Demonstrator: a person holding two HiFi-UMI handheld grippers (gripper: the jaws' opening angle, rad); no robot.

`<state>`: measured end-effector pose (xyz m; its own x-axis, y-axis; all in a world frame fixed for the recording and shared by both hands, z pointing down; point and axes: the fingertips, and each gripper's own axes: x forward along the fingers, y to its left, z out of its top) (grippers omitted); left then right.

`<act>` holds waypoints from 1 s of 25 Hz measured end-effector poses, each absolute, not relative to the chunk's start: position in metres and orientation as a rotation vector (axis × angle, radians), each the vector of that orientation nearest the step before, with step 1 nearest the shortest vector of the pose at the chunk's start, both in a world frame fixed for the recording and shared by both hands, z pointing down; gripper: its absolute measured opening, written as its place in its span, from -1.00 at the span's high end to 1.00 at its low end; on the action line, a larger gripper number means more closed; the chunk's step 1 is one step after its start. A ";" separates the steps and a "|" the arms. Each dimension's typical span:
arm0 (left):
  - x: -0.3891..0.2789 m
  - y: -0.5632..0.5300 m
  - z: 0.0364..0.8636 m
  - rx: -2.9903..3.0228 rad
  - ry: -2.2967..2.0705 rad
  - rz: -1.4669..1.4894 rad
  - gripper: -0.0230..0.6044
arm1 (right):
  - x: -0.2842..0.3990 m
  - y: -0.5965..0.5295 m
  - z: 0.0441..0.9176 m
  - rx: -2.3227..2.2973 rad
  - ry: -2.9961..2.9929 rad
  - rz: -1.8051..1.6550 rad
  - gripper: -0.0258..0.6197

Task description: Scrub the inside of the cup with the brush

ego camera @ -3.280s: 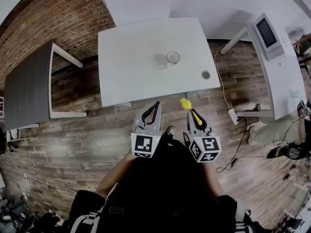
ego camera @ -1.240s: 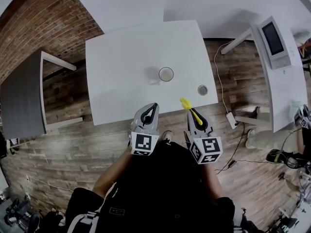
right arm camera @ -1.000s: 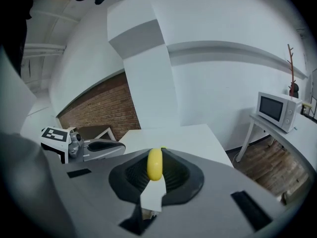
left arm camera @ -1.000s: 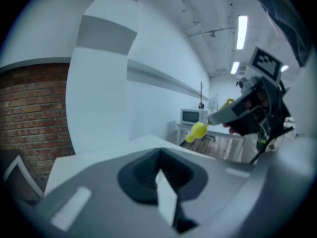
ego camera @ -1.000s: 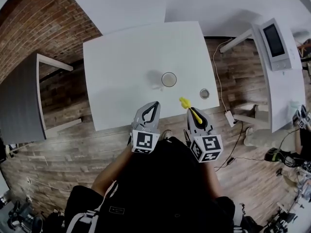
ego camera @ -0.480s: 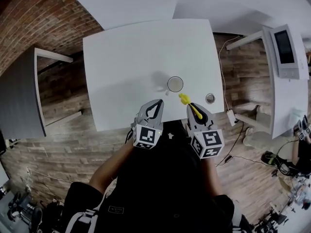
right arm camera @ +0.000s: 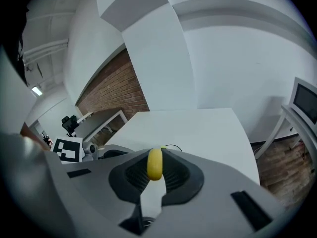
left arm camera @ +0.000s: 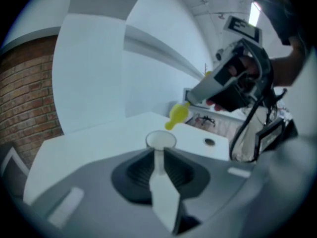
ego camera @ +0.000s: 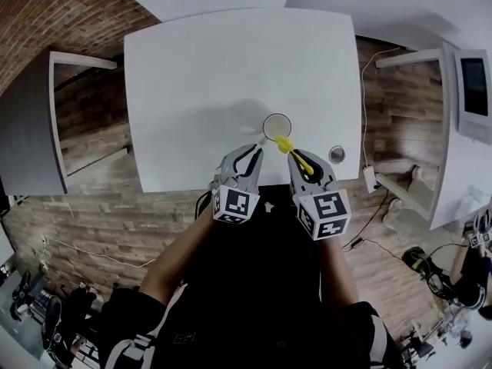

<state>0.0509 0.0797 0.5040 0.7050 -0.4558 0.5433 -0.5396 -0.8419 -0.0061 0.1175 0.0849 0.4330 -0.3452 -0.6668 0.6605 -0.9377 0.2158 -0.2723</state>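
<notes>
Left tool [ego camera: 254,151] just cracked open, empty: widen, clamp cup [ego camera: 277,127]. Right tool [ego camera: 298,160] grips brush [ego camera: 284,144]; go in vertical.

White rectangular table [ego camera: 192,91], standing on wood-plank floor [ego camera: 92,229], carrying one clear cup [ego camera: 277,126], upright, at 5 o'clock from the top's centre, one small round grey cap [ego camera: 336,154], at 4 o'clock from the cup, near the table's corner.
</notes>
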 end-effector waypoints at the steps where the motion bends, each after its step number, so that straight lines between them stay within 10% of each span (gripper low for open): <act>1: 0.054 0.079 0.511 2.745 -0.802 0.834 0.75 | 0.117 0.083 0.437 1.472 -2.094 0.920 0.83; 25: 0.072 0.072 0.553 2.673 -0.751 0.993 0.72 | 0.097 0.058 0.496 1.154 -2.045 1.006 0.83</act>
